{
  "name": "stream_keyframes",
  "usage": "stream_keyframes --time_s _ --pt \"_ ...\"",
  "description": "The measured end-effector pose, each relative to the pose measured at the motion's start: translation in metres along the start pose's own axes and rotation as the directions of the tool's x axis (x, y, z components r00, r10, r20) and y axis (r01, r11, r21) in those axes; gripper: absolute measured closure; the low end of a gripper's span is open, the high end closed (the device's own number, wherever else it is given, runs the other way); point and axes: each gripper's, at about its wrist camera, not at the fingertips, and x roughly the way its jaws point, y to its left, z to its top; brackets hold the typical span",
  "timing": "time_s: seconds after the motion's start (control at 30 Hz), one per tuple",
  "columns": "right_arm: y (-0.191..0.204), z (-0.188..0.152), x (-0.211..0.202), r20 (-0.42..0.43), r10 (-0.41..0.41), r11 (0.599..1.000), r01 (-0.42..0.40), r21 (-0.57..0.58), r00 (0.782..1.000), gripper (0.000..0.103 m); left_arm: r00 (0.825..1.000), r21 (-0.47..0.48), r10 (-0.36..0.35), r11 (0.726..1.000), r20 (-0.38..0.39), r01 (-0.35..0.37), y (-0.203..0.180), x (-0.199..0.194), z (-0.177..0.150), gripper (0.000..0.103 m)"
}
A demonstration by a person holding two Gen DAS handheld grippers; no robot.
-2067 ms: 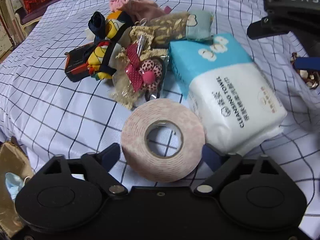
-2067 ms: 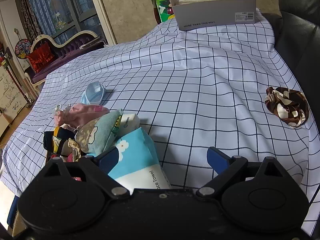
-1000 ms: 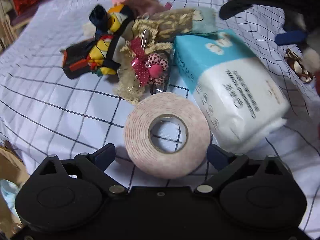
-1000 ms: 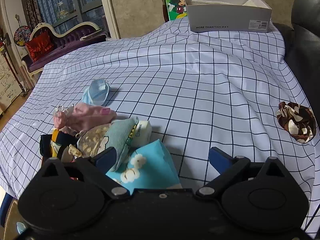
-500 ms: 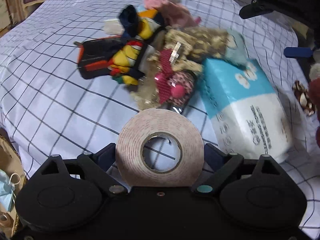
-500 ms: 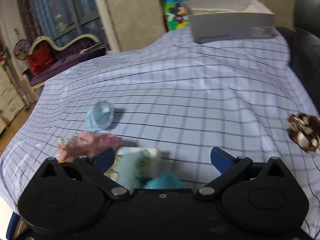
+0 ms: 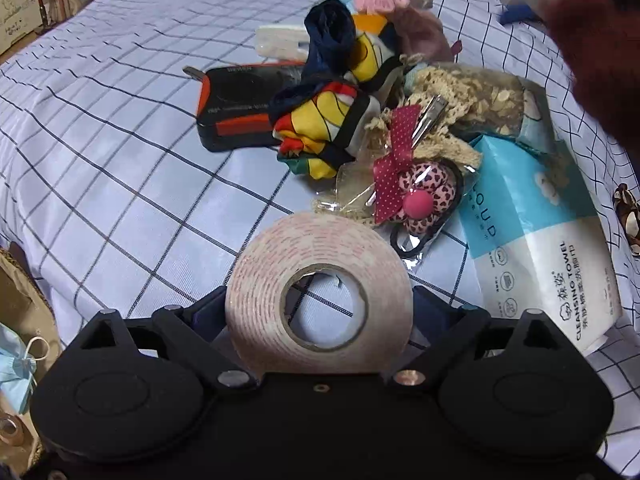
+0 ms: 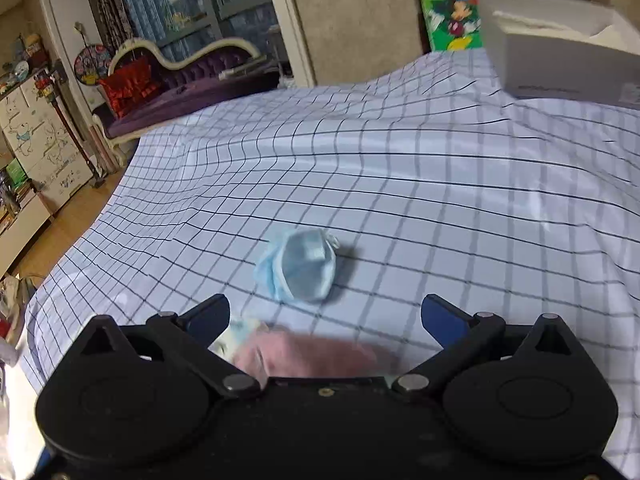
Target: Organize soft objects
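Tape roll [image 7: 319,289], a fat ring of pinkish foam tape with a cardboard core, sits low centre in the left wrist view, clamped between the blue pads of the left gripper [image 7: 319,312] and standing nearly upright off the checked sheet [image 7: 120,168]. Behind it is the soft stuff pile: a glossy yellow-and-navy scarf [image 7: 332,120], a leopard-print fabric flower hair tie [image 7: 416,196] with a dotted red bow in crinkly plastic, lacy beige trim, and a squishy blue-and-white cleansing towel pack [image 7: 548,248] at right. A hard black-and-orange case [image 7: 236,108] lies upper left of the pile. Compared with two seconds back, the roll was flat on the sheet ahead of the open jaws; now it's pinched and tipped up. Over in the right wrist view, the right gripper [image 8: 325,320] has its fingers spread wide with nothing between them. A crumpled pale-blue face mask [image 8: 300,268] lies mid-frame just past the tips, and a blurry pink fabric thing [image 8: 304,356] sits right under the jaws. Earlier that view showed the towel pack down there; it's out of frame now, and a grey box [image 8: 560,60] is upper right.
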Motion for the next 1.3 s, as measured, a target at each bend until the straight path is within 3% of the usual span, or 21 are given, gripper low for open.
stream_keyframes --time_s 0.17,0.27,0.43,0.57,0.6,0.67,0.7,0.77,1.13,1.3 --pt "0.013 0.031 0.049 -0.088 -0.029 1.0 0.03 0.003 0.996 0.0 0.999 0.034 0.041 0.999 0.015 -0.041 -0.007 0.004 0.0 0.01" --pt "0.019 0.037 0.076 -0.134 -0.065 0.998 0.066 0.003 0.989 0.0 1.0 0.025 0.016 1.0 0.016 -0.016 -0.004 0.004 0.002 0.006" --pt "0.031 0.035 0.108 -0.201 -0.055 0.998 0.06 0.017 0.978 0.0 0.999 -0.012 -0.013 1.0 0.029 0.013 0.003 0.002 0.01 0.005" --pt "0.045 0.033 0.133 -0.233 -0.095 0.995 0.095 -0.012 0.968 0.001 0.999 -0.03 -0.042 0.999 0.021 0.043 0.008 0.001 0.021 0.005" --pt "0.046 0.033 0.137 -0.241 -0.095 0.995 0.095 -0.012 0.966 0.003 0.999 -0.035 -0.049 0.998 0.021 0.05 0.009 0.0 0.022 0.005" --pt "0.044 0.033 0.141 -0.254 -0.092 0.995 0.096 0.005 0.963 0.026 0.998 -0.038 -0.055 0.998 0.025 0.056 0.011 -0.001 0.023 0.007" --pt "0.042 0.032 0.142 -0.26 -0.091 0.995 0.097 0.013 0.961 0.031 0.998 -0.043 -0.052 0.998 0.028 0.053 0.01 0.0 0.023 0.009" --pt "0.037 0.032 0.142 -0.27 -0.075 0.996 0.085 0.024 0.96 0.039 0.998 -0.041 -0.042 0.998 0.045 0.044 0.013 -0.004 0.021 0.018" --pt "-0.026 0.019 0.069 -0.139 -0.049 0.992 0.064 0.106 0.989 0.043 0.995 -0.088 -0.082 0.992 0.063 0.088 0.031 -0.007 0.029 0.019" --pt "-0.049 0.011 0.03 -0.094 -0.009 0.987 0.024 0.158 0.996 0.051 0.994 -0.091 -0.08 0.992 0.078 0.087 0.034 -0.018 0.025 0.019"
